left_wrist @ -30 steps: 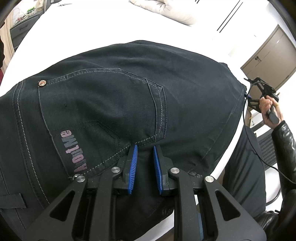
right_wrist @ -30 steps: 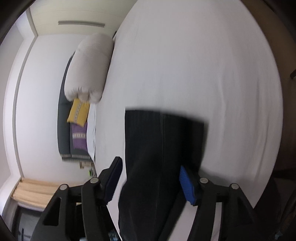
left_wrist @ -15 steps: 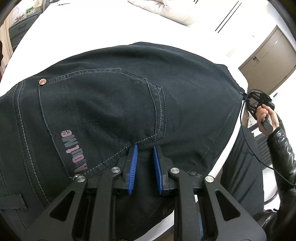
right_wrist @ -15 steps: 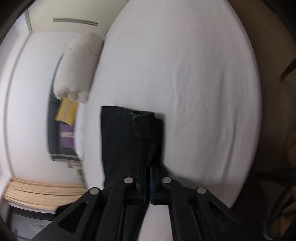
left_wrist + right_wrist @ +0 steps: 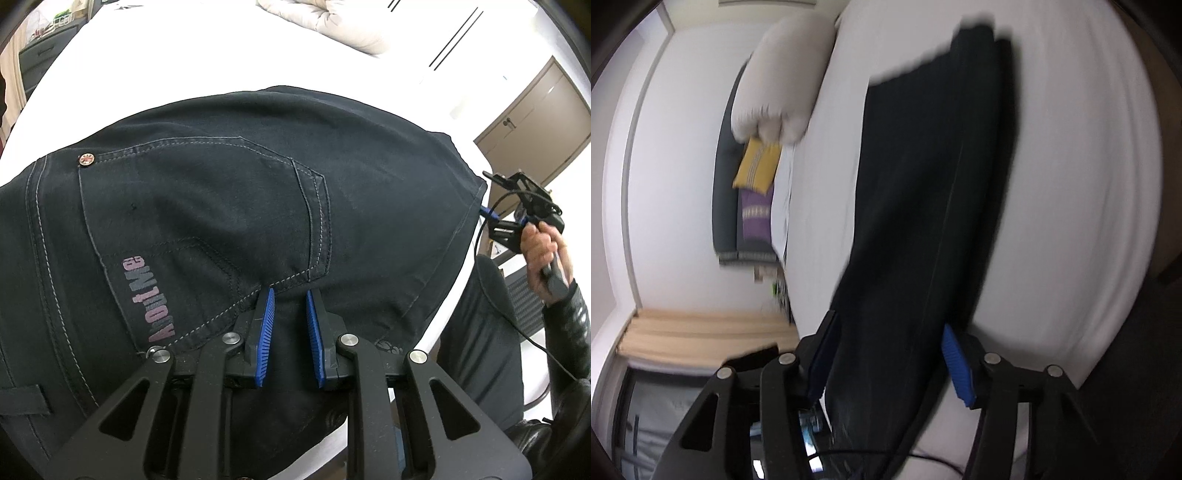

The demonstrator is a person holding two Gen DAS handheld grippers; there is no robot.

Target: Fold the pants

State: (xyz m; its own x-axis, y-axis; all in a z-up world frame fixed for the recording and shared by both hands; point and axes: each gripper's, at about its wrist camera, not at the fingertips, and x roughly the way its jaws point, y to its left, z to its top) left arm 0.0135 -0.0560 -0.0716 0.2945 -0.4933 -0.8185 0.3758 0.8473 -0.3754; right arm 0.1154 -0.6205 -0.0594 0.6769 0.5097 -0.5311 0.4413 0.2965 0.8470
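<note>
Bright, even light; right view motion-blurred; fisheye edges.

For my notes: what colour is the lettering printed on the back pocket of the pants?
Faded pink lettering on near-black pants; clearest in the left wrist view.

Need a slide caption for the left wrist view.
Left gripper poised over dark denim pants spread on a white bed, below the stitched back pocket.

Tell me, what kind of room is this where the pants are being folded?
Most likely a bedroom. The dark pants lie on a wide bed with a white sheet, a rolled pale duvet sits at its far end, and a wooden cabinet stands by the wall.
</note>
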